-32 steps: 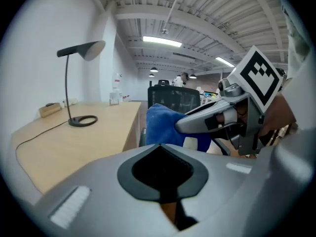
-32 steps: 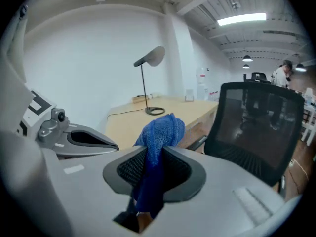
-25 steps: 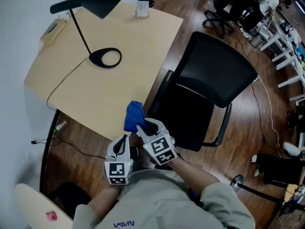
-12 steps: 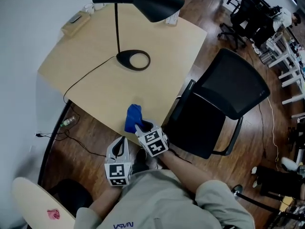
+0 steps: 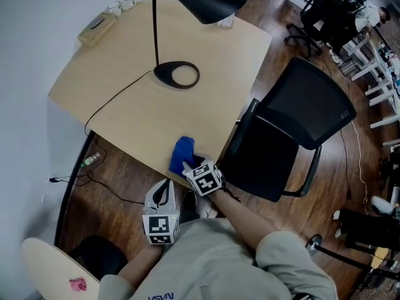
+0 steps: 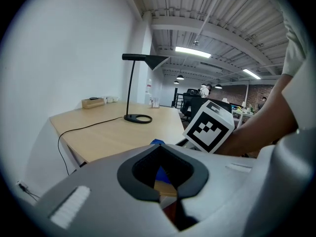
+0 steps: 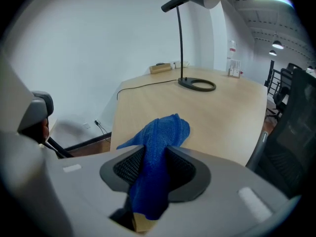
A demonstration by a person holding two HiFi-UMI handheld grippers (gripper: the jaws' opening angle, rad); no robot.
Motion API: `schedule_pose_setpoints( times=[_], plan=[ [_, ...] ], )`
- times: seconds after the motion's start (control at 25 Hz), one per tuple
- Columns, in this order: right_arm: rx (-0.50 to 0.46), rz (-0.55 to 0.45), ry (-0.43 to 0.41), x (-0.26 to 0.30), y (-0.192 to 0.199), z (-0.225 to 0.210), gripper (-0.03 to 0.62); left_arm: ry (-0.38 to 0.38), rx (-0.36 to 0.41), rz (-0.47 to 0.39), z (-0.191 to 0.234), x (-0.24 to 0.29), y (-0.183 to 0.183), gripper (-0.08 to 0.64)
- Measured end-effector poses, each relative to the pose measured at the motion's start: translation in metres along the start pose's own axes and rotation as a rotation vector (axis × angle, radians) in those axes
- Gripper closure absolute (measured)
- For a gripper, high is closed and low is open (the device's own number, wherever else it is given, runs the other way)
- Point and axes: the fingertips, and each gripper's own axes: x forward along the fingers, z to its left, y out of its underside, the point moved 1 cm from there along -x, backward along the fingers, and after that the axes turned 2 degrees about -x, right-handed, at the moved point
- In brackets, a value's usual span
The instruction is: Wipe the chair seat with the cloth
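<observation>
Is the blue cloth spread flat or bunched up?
Bunched: the blue cloth rises in a crumpled ridge between the right gripper's jaws, which have just been opening.

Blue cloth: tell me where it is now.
In the head view the blue cloth sits at the table's near edge, left of the chair, between the right gripper's jaws, which have just been opening.

Bunched blue cloth (image 5: 182,154) stands between the jaws of the right gripper (image 5: 191,165), which have just been opening. The black chair seat (image 5: 262,162) lies just to that gripper's right.
</observation>
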Motion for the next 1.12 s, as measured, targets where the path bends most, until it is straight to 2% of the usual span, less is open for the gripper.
schedule_pose_setpoints(
  times=[0.16, 0.28, 0.36, 0.52, 0.68, 0.8, 0.96, 1.12],
  plan=[
    [0.024, -0.009, -0.032, -0.005, -0.001, 0.003, 0.402, 0.03, 0.012, 0.004, -0.005, 0.003, 0.001, 0.555],
    [0.023, -0.051, -0.023, -0.036, -0.002, -0.001, 0.4, 0.065, 0.024, -0.006, -0.017, 0.006, -0.004, 0.555],
    [0.037, -0.105, 0.016, -0.066, -0.003, -0.013, 0.406, 0.103, 0.029, -0.014, -0.028, 0.012, -0.01, 0.555],
    [0.096, -0.272, 0.166, -0.148, -0.002, -0.056, 0.483, 0.207, 0.069, -0.033, -0.069, 0.028, -0.024, 0.555],
    [0.221, -0.465, 0.379, -0.254, 0.023, -0.085, 0.575, 0.377, 0.141, -0.044, -0.129, 0.034, -0.047, 0.555],
    [0.281, -0.577, 0.518, -0.327, 0.047, -0.097, 0.591, 0.485, 0.175, -0.099, -0.182, 0.031, -0.071, 0.555],
    [0.323, -0.661, 0.658, -0.396, 0.084, -0.095, 0.591, 0.548, 0.203, -0.161, -0.238, 0.013, -0.094, 0.555],
    [0.328, -0.771, 0.74, -0.461, 0.121, -0.082, 0.591, 0.565, 0.206, -0.178, -0.294, -0.018, -0.09, 0.555]
  ],
)
